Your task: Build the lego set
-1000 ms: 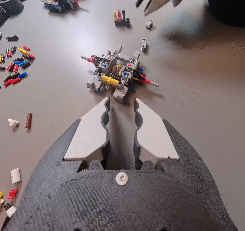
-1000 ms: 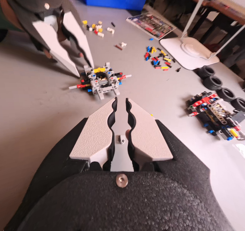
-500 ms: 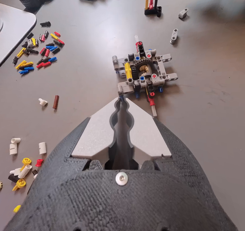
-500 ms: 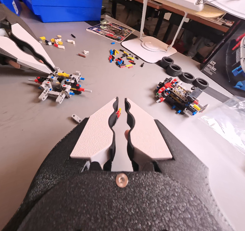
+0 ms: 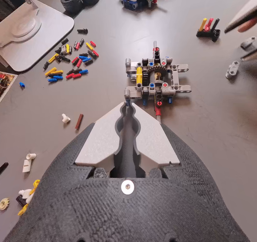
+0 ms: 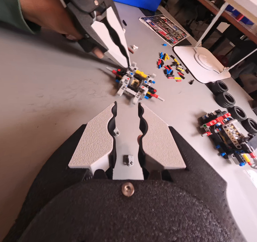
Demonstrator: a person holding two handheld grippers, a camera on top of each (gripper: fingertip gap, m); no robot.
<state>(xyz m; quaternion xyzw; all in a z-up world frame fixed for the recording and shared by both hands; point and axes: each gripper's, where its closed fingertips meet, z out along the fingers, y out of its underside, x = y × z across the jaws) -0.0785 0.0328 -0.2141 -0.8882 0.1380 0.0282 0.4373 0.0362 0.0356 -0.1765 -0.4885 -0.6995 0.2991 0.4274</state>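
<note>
While the left gripper [image 5: 128,104] fingers pinch a blue pin [image 5: 127,103] on the grey gear assembly [image 5: 157,79], the right gripper [image 6: 127,104] fingers stand apart, holding nothing, above the bench [image 6: 55,96].

The left wrist view sits on the left gripper [image 5: 128,104] and looks steeply down on the grey table [image 5: 208,151] from close. The right wrist view sits on the right gripper [image 6: 127,105], looks across the table from the opposite side, a little farther. Both views share the grey gear assembly [image 5: 156,77] [image 6: 135,83], the loose pins [image 5: 72,62] [image 6: 170,68] and the white stand base [image 5: 32,35] [image 6: 200,62].
</note>
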